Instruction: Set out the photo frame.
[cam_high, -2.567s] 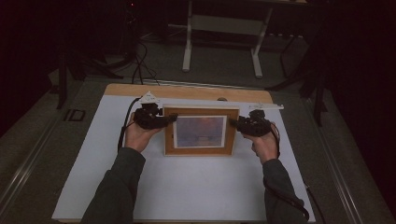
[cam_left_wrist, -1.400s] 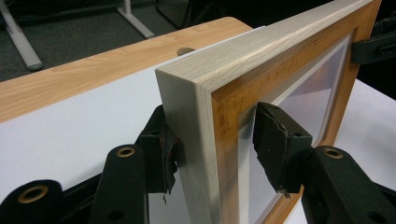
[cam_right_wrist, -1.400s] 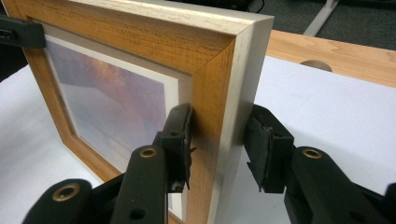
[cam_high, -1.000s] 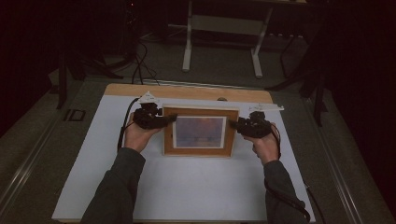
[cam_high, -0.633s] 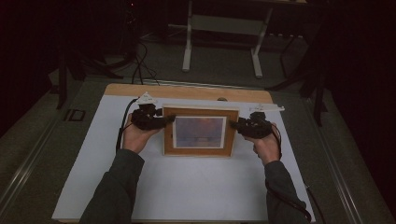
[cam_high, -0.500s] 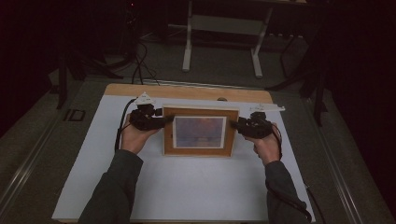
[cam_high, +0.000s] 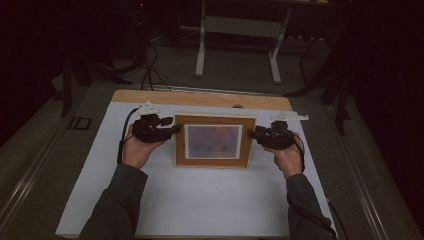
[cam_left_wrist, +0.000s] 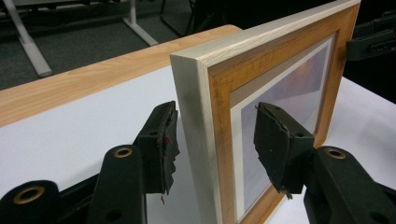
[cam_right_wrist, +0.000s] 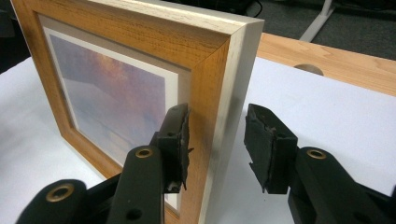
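Observation:
A wooden picture frame (cam_high: 215, 122) with a cream outer edge and a bluish print stands upright on the white table top, its face toward the person. My left gripper (cam_high: 175, 129) is at its left side. In the left gripper view the jaws of that gripper (cam_left_wrist: 217, 140) straddle the frame (cam_left_wrist: 219, 116), with a gap at each pad. My right gripper (cam_high: 252, 134) is at the right side. In the right gripper view its jaws (cam_right_wrist: 219, 140) straddle the frame (cam_right_wrist: 210, 56): one pad lies close to the front, the other stands clear of the back.
The white sheet (cam_high: 200, 200) covers the table and leaves a strip of bare wood (cam_high: 200, 97) at the far edge, with a small round hole (cam_high: 238, 106) in it. Beyond the table are a desk's white legs (cam_high: 201, 55) and floor cables (cam_high: 150, 65).

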